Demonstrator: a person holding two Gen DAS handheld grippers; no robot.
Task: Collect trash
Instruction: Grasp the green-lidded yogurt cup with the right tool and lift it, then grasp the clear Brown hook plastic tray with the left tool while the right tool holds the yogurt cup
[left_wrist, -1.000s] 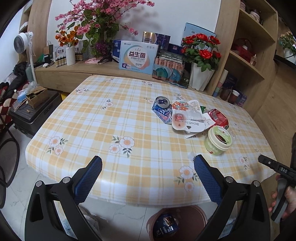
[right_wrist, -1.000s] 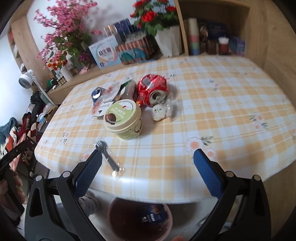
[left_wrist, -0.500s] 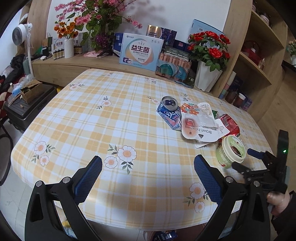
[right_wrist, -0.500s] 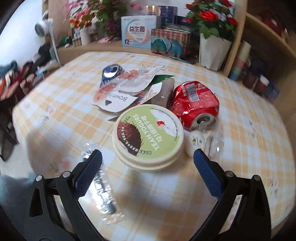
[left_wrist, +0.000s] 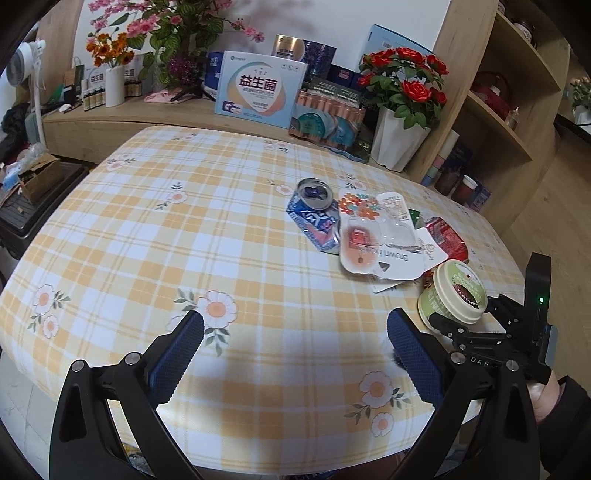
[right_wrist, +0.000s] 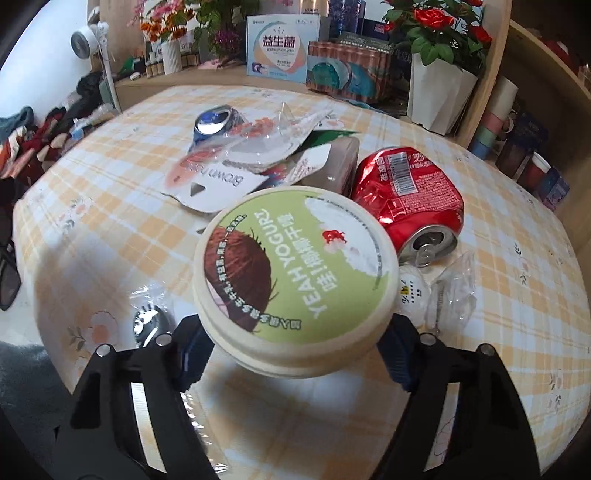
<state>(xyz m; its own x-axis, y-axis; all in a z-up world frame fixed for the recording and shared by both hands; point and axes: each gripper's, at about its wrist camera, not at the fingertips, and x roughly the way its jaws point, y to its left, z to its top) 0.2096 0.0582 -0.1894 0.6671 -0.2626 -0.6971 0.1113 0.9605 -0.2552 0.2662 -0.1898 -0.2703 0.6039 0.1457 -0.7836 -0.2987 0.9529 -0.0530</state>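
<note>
Nearest in the right wrist view, the right gripper (right_wrist: 295, 350) is set around the yogurt tub (right_wrist: 295, 280), one blue pad at each side of its lower wall; its jaws are closing on the tub, and whether the pads already press cannot be told, since the rim hides the contact. The tub is seen upright on the checked tablecloth (right_wrist: 498, 295), near the table's front edge; a wrapped plastic spoon (right_wrist: 151, 321) lies just beside it on the left, and a small clear wrapper (right_wrist: 454, 295) on the right.

The left gripper (left_wrist: 295, 354) is held over bare cloth with its jaws wide apart and nothing between them.

Just behind the tub a crushed red can (right_wrist: 410, 199) lies on its side; beyond it a torn blister pack (right_wrist: 236, 162) is spread over other scraps, with a flattened blue can (right_wrist: 214, 123) furthest back.

The step in hand is judged to be the grasp of the tub, with most of the trash not yet collected; next, the grip should be completed low on the wall, then the tub lifted straight up so that the can and wrapper are not dragged; no bin is seen in these views.
</note>
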